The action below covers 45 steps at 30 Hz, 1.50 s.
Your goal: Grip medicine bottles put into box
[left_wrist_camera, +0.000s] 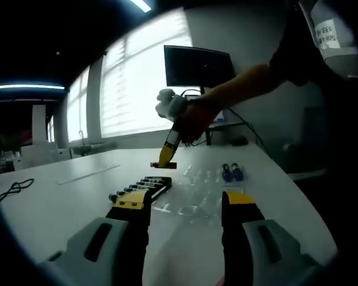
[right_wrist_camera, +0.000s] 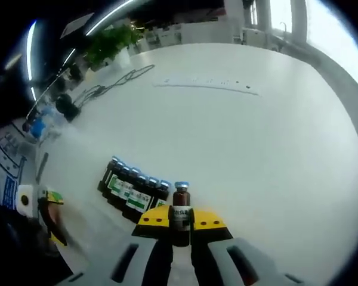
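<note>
The right gripper (right_wrist_camera: 180,221) is clamping a medicine bottle (right_wrist_camera: 181,210) upright between its fingers, cap pointing away, above the table (right_wrist_camera: 256,149); the left gripper (left_wrist_camera: 185,205) is hanging released.

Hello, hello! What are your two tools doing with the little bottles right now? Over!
Right tool shut on one medicine bottle, above the bottle row. Left tool open, holding nothing. Two blue-capped bottles wait on the table. Nothing blocking.

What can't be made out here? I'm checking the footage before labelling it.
- Label text on the row of dark glass medicine bottles: too small, right gripper view.
- Lower part of the brown blue-capped bottle: hidden between the right gripper jaws.
- Clear plastic packaging contents: blurred, left gripper view.
</note>
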Motion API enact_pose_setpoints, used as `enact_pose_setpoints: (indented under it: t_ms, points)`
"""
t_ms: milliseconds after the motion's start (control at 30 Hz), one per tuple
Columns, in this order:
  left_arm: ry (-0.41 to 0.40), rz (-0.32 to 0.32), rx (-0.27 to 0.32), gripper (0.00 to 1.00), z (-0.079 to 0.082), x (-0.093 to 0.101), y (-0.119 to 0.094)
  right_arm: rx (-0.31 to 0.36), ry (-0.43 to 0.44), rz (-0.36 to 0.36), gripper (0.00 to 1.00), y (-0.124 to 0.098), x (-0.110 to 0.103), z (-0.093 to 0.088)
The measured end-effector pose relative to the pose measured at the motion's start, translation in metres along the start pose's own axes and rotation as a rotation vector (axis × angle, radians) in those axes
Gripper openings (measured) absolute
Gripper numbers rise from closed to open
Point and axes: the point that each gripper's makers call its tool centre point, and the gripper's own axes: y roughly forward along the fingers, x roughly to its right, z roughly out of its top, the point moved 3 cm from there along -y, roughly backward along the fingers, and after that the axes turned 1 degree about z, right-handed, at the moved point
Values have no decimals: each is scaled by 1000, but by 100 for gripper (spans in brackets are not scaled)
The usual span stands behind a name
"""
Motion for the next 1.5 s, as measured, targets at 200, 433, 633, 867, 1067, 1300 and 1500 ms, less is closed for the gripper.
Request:
enact_pose_setpoints:
  t_ms: [200, 433, 633, 867, 1067, 1300, 1500]
  points:
    - [4, -2, -2, 40, -1, 1, 0, 36, 4, 17, 7, -9, -3, -5]
    - [6, -2, -3, 40, -1, 1, -1, 57, -38, 45, 7, -19, -8, -9]
    - [6, -1, -3, 40, -1, 0, 0, 85, -92, 80, 7, -31, -12, -9]
    - [8, -2, -3, 40, -1, 1, 0, 103, -173, 98, 7, -36, -19, -16]
    - [6, -3, -4, 40, -1, 0, 0, 107, -322, 120, 7, -43, -30, -27]
    - [3, -1, -2, 40, -1, 0, -1, 111, -440, 126, 7, -51, -35, -33]
    - [6, -2, -3, 40, -1, 0, -1, 99, -573, 146, 7, -59, -41, -43]
